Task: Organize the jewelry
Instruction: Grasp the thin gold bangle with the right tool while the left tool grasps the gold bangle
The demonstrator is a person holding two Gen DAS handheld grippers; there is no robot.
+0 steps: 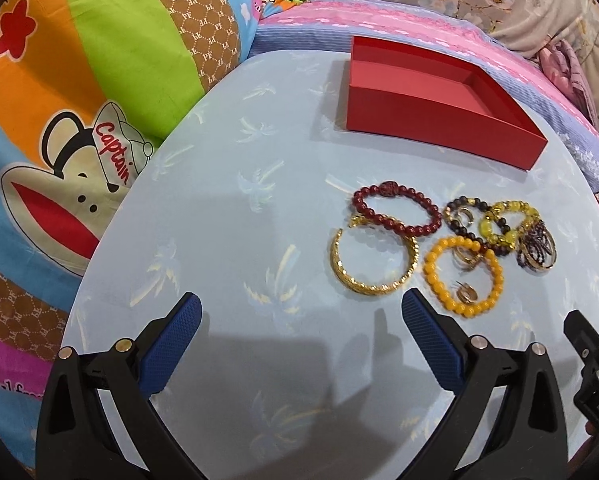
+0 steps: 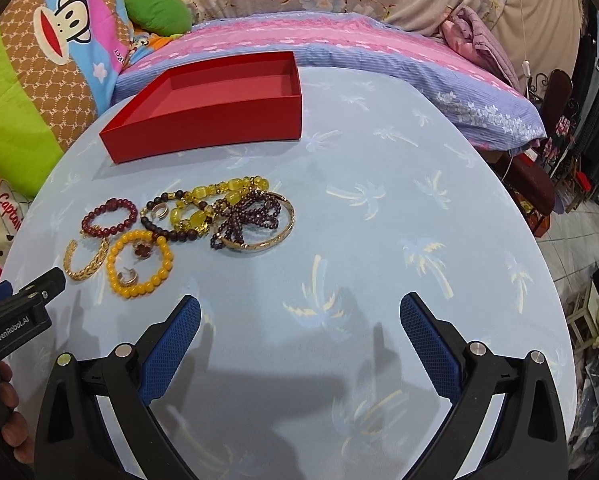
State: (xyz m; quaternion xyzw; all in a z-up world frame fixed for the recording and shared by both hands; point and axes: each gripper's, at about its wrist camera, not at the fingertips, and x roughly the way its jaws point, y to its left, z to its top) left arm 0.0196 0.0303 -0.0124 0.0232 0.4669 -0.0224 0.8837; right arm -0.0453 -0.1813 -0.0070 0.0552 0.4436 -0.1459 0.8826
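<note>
Pale blue cloth with a palm-tree print covers the round surface (image 2: 379, 168); it carries everything below. Behind it, a pink and lavender bedspread (image 2: 339, 40) and a bright cartoon-monkey quilt (image 1: 79, 100) on the left.

Red box (image 1: 431, 120), shallow, open-topped, sits toward the far side of the surface, interior bare in both views. It stands apart from the jewelry, which lies nearer the cameras.

Left tool (image 1: 301, 312): blue-padded fingers spread wide, nothing between them, hovering over bare cloth. Its right finger tip lies just beside the orange bead bracelet. Right tool (image 2: 299, 314): fingers likewise spread wide and empty, over bare cloth, well to the right of the jewelry cluster. A person's fingers (image 2: 13, 420) show at the lower left edge of the right wrist view, gripping the left tool's handle.

Jewelry cluster, between the box and the tools:
- gold open cuff bangle (image 1: 373, 280), nearest the left tool, its upper edge touching the dark red bead bracelet (image 1: 395, 210).
- orange bead bracelet (image 1: 463, 276), ringing two small gold earrings (image 1: 465, 294); exact form too small to tell.
- dark brown bead bracelet (image 2: 167, 216) with a small ring (image 2: 160, 211) inside its loop, overlapped by the yellow glassy bead bracelet (image 2: 215, 200).
- thin gold bangle (image 2: 267, 236) at the cluster's right end, with a tangled dark purple bead strand (image 2: 247, 216) lying across it.
</note>
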